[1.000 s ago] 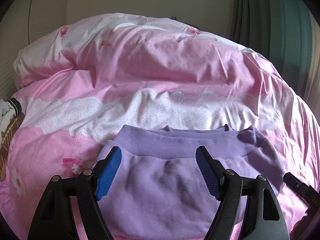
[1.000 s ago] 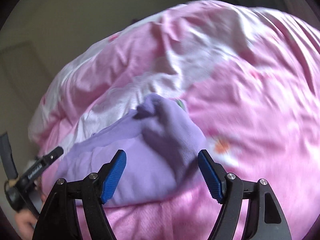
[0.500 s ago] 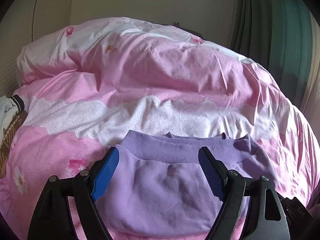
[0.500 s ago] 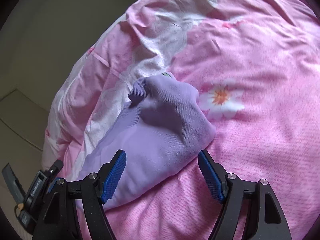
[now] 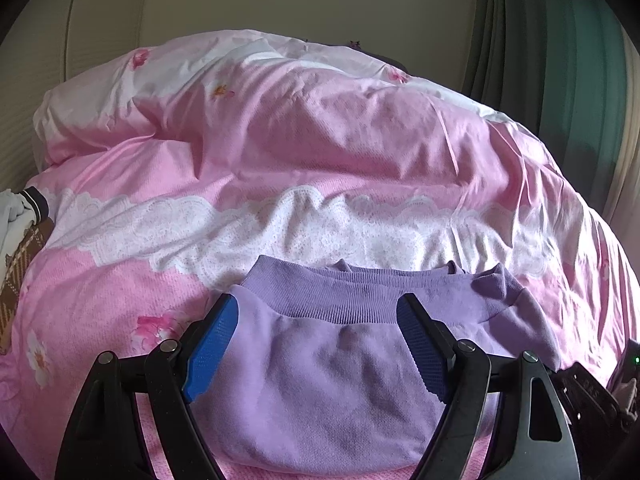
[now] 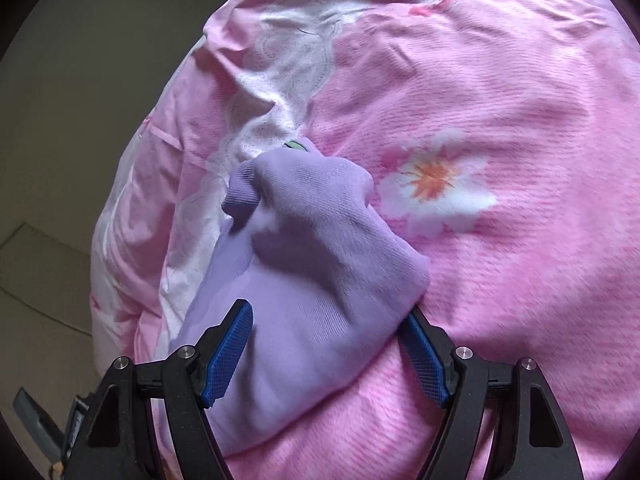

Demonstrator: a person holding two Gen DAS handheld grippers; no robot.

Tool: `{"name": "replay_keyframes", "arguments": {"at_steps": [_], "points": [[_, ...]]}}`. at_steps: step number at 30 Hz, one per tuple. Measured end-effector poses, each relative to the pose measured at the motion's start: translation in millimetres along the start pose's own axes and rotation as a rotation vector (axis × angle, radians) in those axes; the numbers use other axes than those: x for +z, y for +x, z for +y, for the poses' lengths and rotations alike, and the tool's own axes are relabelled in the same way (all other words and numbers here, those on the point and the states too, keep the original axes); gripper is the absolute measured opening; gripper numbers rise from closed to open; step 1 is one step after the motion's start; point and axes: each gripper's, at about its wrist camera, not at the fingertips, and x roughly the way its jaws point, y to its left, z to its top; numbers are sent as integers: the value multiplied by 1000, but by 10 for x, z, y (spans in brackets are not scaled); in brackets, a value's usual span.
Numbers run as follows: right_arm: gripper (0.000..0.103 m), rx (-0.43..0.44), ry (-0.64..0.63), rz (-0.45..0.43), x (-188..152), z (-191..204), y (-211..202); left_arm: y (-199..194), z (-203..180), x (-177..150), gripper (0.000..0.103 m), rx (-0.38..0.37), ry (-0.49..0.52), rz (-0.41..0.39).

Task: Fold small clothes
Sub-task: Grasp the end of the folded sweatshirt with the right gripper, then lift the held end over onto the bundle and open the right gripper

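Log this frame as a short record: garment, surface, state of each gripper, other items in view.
garment: purple garment, lying partly folded, ribbed band on the far side
surface: pink floral duvet with a white lace-print band
left gripper: open, jaws astride the garment's near part
right gripper: open, jaws either side of the garment's end, no grip visible
other items: white and brown plaid cloth at the left edge; green curtain
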Motion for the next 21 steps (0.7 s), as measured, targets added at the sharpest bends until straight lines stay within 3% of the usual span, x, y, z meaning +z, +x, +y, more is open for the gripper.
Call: {"name": "replay_keyframes", "arguments": {"at_steps": [5,10,16,21], "points": [[72,3,-14,-7,53,42,110,46,-51,-24,81,7,14,10],[46,17,12,-5,101,-20,152,66,-53,-29,81,17,19,13],[31,49,-1,5,105,-58,72,88,-25,-20,81,25,15,18],[28,-17,-182,-74,46,283,-95,-7,94,40,81,42,8,-9]]}}
